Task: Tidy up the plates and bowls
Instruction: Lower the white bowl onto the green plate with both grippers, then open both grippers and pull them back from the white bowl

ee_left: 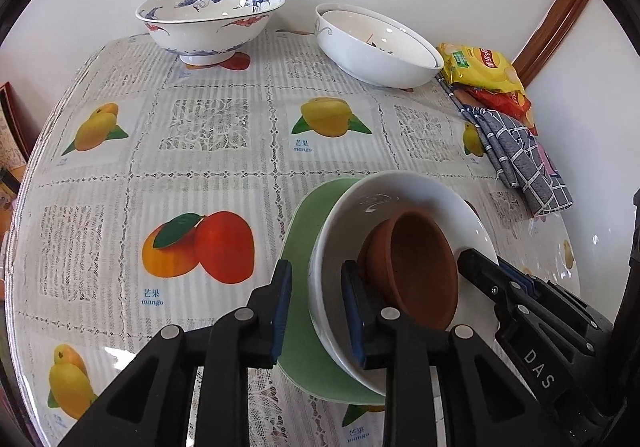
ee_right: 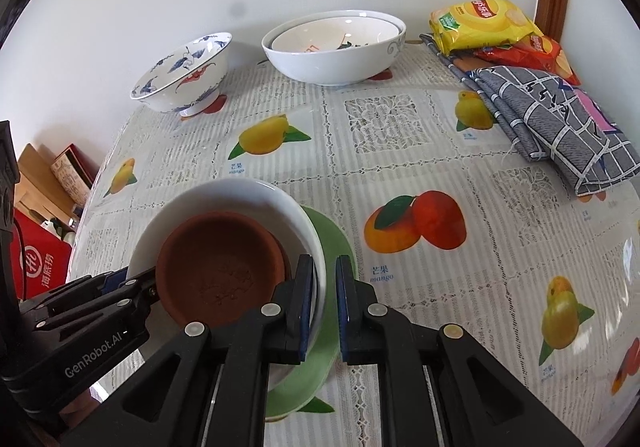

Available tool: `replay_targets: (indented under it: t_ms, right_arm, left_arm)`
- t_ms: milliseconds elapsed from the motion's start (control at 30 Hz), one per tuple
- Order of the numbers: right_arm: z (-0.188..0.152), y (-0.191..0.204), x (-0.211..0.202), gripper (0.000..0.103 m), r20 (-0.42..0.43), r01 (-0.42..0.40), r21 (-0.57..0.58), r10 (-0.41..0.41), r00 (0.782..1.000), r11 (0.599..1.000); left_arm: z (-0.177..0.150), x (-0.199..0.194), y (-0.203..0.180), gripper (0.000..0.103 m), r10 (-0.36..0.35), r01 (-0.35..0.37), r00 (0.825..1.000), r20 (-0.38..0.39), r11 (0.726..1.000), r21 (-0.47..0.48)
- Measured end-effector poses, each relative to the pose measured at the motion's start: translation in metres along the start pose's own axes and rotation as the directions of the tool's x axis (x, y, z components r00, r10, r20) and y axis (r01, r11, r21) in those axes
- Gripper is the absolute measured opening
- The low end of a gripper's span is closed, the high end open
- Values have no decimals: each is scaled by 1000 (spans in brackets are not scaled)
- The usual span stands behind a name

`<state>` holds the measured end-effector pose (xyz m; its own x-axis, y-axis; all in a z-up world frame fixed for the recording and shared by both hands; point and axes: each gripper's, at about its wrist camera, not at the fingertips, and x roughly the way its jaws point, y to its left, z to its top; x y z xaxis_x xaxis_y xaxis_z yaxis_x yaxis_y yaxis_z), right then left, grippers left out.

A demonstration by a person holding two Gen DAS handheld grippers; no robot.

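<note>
While you hold both grippers over the near stack, here is what sits on the table:

- Green plate — flat on the cloth, at the bottom of the stack.
- White bowl — on the green plate.
- Brown dish — inside the white bowl, tilted against its wall.
- Your left gripper — fingers slightly apart, straddling the white bowl's rim: one pad outside over the green plate, the other inside beside the brown dish. The outer pad stands clear of the rim.
- Your right gripper — fingers nearly together around the opposite rim of the white bowl, one inside, one outside; whether the pads press on it you cannot tell.
- Blue-patterned bowl — upright, by the far wall.
- Two nested white bowls — beside it, tilted.
- Snack bags and a checked cloth — along the far right edge, well apart from the stack.
</note>
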<state>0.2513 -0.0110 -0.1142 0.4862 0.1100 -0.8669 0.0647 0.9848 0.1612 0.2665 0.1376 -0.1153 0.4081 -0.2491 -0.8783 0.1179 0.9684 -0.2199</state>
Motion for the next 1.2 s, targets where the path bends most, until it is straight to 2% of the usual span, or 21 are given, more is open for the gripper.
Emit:
replay_targets:
  t_ms: [300, 433, 567, 700, 767, 833, 1200]
  right_arm:
    - [-13, -2, -28, 11, 15, -22, -9, 22, 1000, 1000]
    - [-22, -3, -48, 11, 31, -20, -16, 21, 999, 1000]
    - [-31, -7, -74, 19, 62, -9, -23, 11, 998, 1000]
    - [-43, -12, -107, 29, 116, 26, -44, -21, 993, 999]
    - [-49, -15, -125, 41, 150, 51, -54, -43, 988, 997]
    - [-53, -20, -140, 48, 172, 61, -57, -50, 984, 997]
    - [-91, -63, -199, 53, 226, 92, -15, -87, 970, 996]
  left_arm:
    - [-14, -31, -6, 26, 15, -15, 999, 41, 1000, 2]
    - [-25, -54, -14, 31, 9, -10, 997, 80, 1000, 8]
    - [-39, -80, -27, 31, 1, -3, 992, 125, 1000, 16]
    - [-53, -108, -45, 42, -11, 5, 981, 192, 1000, 29]
    - [-61, -120, -55, 45, -17, 9, 976, 217, 999, 37]
    - [-70, -129, -64, 50, -19, 9, 972, 236, 999, 42]
    - [-112, -171, -115, 74, 18, -41, 944, 329, 997, 62]
